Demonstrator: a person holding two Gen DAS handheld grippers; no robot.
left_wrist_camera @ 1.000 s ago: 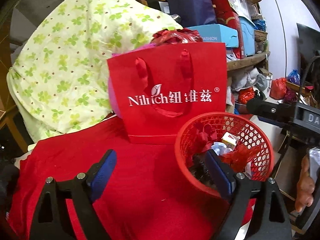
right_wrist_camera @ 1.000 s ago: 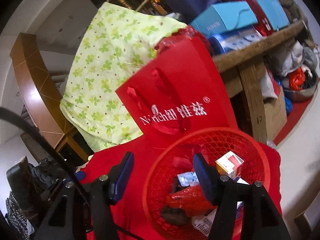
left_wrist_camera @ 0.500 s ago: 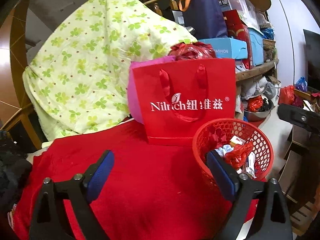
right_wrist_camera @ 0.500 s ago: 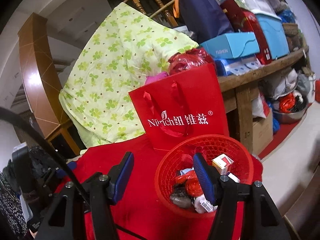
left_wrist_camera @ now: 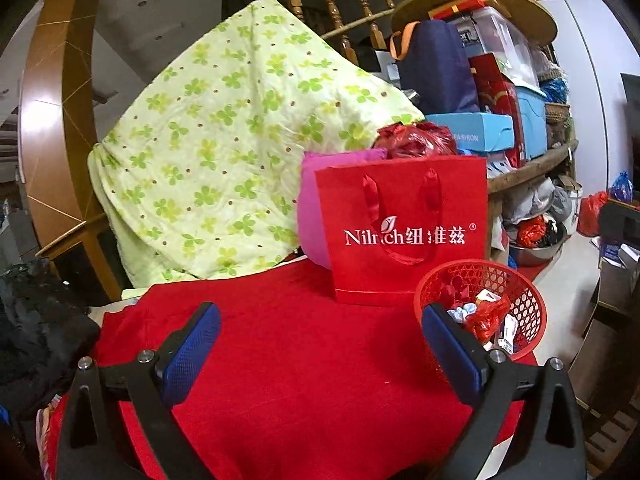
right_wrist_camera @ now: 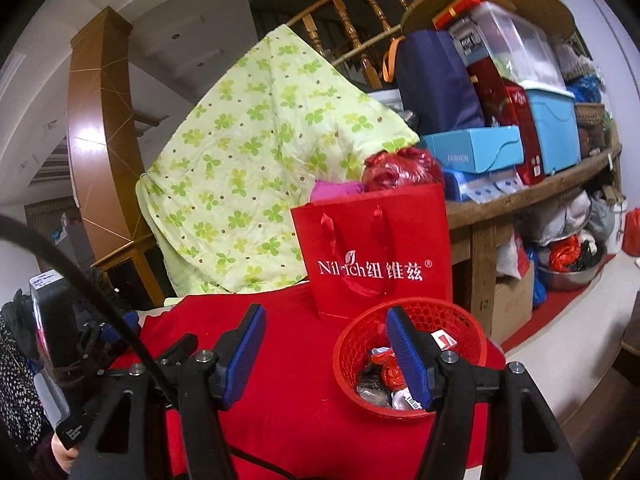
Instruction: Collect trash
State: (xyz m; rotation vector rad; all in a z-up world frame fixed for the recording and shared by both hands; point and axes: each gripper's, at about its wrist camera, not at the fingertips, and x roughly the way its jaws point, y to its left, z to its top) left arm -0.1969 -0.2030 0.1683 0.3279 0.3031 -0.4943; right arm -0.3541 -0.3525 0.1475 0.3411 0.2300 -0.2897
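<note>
A red mesh basket [left_wrist_camera: 524, 292] [right_wrist_camera: 464, 320] stands at the right edge of a table under a red cloth [left_wrist_camera: 300, 352] [right_wrist_camera: 296, 412]. It holds trash: red wrappers [left_wrist_camera: 486, 316] [right_wrist_camera: 386, 370], a small white and red box [right_wrist_camera: 444, 339] and crumpled paper [left_wrist_camera: 460, 312]. My left gripper [left_wrist_camera: 320, 340] is open and empty, held back above the cloth, its right finger in front of the basket. My right gripper [right_wrist_camera: 326, 346] is open and empty, above the cloth left of the basket.
A red paper gift bag [left_wrist_camera: 404, 228] [right_wrist_camera: 376, 252] stands behind the basket with a pink item [left_wrist_camera: 312, 216] beside it. A green clover blanket [left_wrist_camera: 224, 148] drapes a railing behind. A cluttered wooden shelf [right_wrist_camera: 532, 188] with boxes is at right. Dark clothes [left_wrist_camera: 36, 320] lie left.
Both grippers have drawn back and up from the basket, which now looks smaller and farther off. Both stay open and empty.
</note>
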